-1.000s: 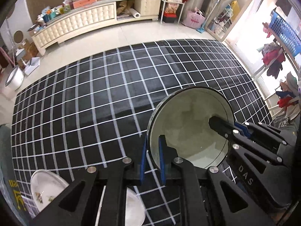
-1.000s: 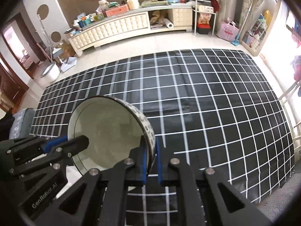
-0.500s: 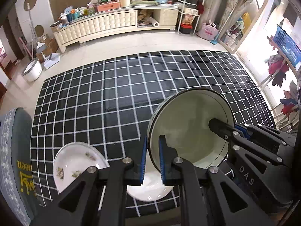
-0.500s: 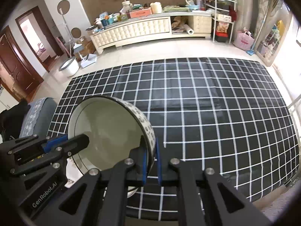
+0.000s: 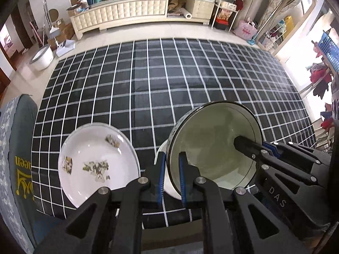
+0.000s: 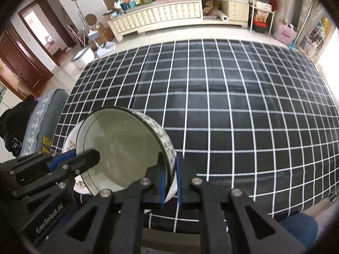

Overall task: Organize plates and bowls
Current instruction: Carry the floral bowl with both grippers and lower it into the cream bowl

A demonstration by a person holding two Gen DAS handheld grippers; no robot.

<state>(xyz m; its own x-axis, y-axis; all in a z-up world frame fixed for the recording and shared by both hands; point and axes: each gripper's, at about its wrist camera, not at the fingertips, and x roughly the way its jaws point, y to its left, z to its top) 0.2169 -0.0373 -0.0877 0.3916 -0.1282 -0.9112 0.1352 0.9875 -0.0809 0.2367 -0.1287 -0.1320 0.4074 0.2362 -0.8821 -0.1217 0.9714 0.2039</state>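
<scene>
Both grippers hold one bowl (image 5: 214, 146) with a dark rim, a pale inside and a speckled outside, tilted above the near edge of the table. My left gripper (image 5: 171, 156) is shut on its left rim. On the opposite rim my right gripper (image 6: 169, 158) is shut; the bowl (image 6: 120, 148) fills the lower left of the right wrist view. A white plate (image 5: 95, 163) with flower prints lies on the cloth to the left. Another white dish (image 5: 160, 151) lies partly hidden under the bowl.
The table (image 5: 169, 80) wears a black cloth with a white grid. A grey cushioned seat (image 5: 14, 148) stands at its left end. A cream cabinet (image 5: 137, 12) lines the far wall. A person's knee in jeans (image 6: 296, 226) shows below the near edge.
Both grippers have drawn back and risen with the bowl still clamped. The flowered plate and the white dish under the bowl have come fully into the left wrist view.
</scene>
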